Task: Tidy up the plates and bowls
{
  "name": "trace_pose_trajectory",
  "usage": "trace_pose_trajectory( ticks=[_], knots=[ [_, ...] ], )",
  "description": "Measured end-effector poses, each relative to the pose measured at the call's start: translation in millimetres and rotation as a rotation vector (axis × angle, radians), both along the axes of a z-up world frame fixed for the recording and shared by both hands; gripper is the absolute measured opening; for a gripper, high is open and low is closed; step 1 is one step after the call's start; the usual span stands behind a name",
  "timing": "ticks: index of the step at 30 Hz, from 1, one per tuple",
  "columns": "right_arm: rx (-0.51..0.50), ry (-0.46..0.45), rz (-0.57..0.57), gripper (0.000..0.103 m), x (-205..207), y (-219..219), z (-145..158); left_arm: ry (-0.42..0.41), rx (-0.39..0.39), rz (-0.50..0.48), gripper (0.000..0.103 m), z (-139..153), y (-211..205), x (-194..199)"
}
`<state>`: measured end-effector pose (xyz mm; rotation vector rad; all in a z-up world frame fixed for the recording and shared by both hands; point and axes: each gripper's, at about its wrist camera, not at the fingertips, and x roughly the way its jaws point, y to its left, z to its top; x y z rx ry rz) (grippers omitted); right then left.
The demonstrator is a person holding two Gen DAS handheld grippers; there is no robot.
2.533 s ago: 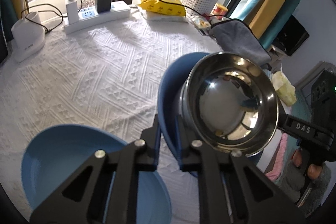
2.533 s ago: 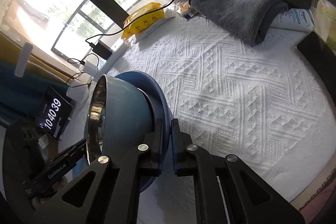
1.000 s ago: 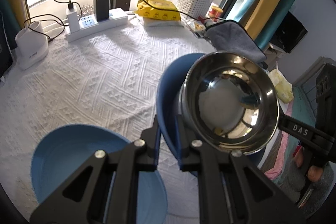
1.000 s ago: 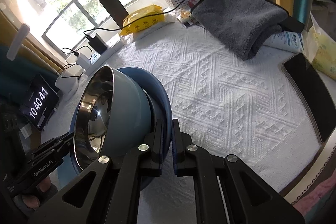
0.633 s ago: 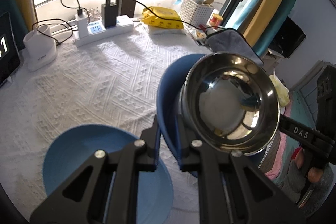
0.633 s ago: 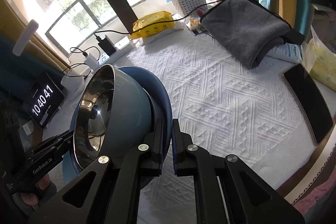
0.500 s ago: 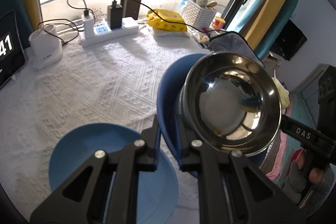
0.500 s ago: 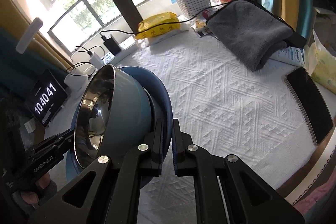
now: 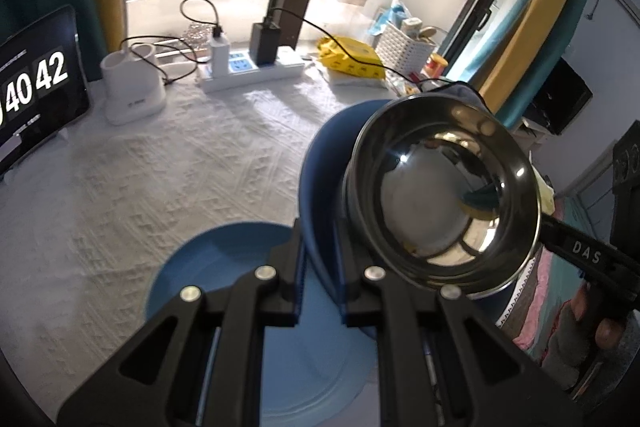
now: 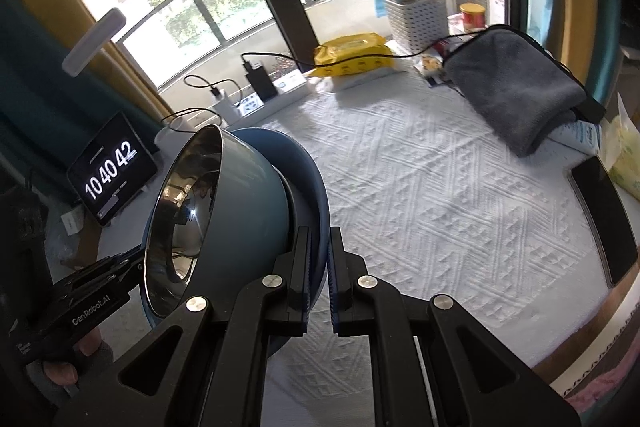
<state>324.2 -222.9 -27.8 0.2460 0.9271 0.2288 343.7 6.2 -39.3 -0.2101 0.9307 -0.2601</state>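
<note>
i hold blue plate (image 9: 320, 163) with steel bowl (image 9: 444, 195) aloft, both jaws clenched on opposite rim edges; second blue plate (image 9: 224, 267) on bench (image 9: 168, 167) below-left, left gripper (image 9: 320, 291) nearer.

Left gripper (image 9: 320, 267) fingers nearly closed, clamping; right gripper (image 10: 319, 265) likewise, raised.

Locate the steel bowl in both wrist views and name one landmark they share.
Left wrist: the steel bowl fills the centre-right, its shiny inside facing the camera, sitting in the blue plate that the left gripper clamps.
Right wrist: the steel bowl is left of centre, seen side-on, rim pointing left, above the right gripper.
Shared landmark: the yellow packet near the window.
</note>
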Motion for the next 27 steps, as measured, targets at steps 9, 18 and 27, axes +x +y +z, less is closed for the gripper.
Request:
trace_pose_trajectory(
  ticks=[9, 18, 27],
  knots=[
    [-0.005, -0.007, 0.048, 0.009, 0, 29, 4, 0.003, -0.012, 0.042, 0.012, 0, 29, -9],
    [-0.009, -0.007, 0.079, 0.009, -2, 49, 5, -0.001, -0.016, 0.071, 0.012, 0, 46, -21],
    [-0.015, -0.006, 0.111, 0.009, -7, 66, 2, 0.005, -0.015, 0.097, 0.012, -5, 60, -32]
  ],
)
